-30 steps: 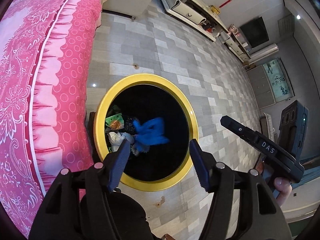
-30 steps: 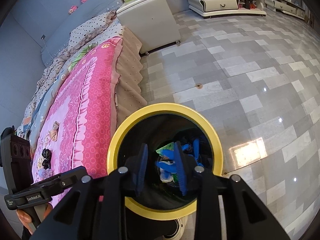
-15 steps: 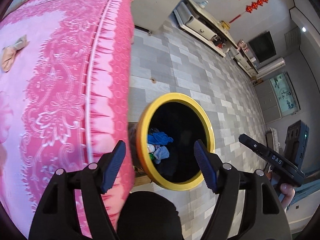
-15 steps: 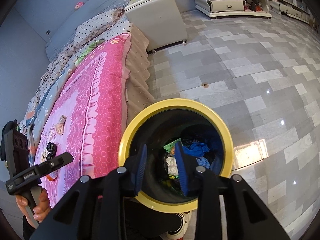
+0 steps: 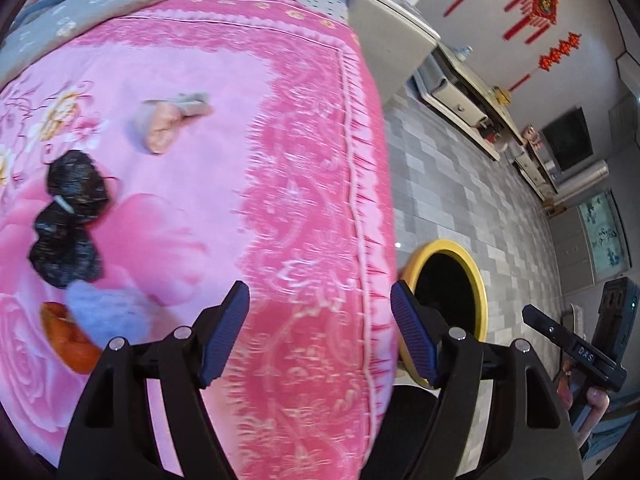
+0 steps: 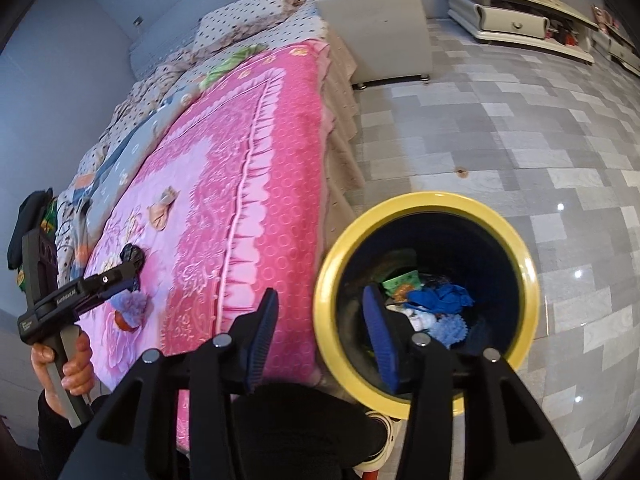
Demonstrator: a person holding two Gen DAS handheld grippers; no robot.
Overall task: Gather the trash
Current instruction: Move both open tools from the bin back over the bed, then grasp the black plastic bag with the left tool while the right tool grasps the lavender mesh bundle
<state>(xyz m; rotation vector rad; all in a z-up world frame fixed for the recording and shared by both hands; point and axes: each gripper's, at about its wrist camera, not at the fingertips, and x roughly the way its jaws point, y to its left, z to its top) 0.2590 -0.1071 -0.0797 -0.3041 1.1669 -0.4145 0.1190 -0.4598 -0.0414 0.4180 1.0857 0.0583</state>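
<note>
Trash lies in two places: some on the pink bedspread (image 5: pixel 240 200), some already down in the yellow-rimmed bin (image 6: pixel 516 240) on the grey tiled floor (image 6: pixel 520 128) just beside the bed. The bedspread fills most of my left view and runs up to a grey dotted quilt (image 6: pixel 240 28) at the head of the bed. Beyond the bed foot stand a pale bedside cabinet (image 6: pixel 376 28) and a long low TV stand (image 6: pixel 516 20) against the wall, with red knot ornaments (image 5: pixel 536 8) hung above it.

On the bedspread I see a black crumpled piece (image 5: pixel 68 220), a peach-and-grey bit (image 5: pixel 168 120) farther up, and nearer me a lilac fluffy ball (image 5: pixel 104 312) touching an orange piece (image 5: pixel 68 340). Inside the bin sit a blue glove (image 6: pixel 440 298), a pale blue fluffy ball (image 6: pixel 450 328) and a green wrapper (image 6: pixel 400 282).

My left gripper (image 5: pixel 320 332) hovers over the bedspread's edge, blue pads spread wide, nothing between them, touching nothing. My right gripper (image 6: pixel 322 344) hangs above the gap between the bed and the bin, pads parted and empty; its right pad overlaps the bin's mouth in view, though I cannot tell whether it reaches inside.
</note>
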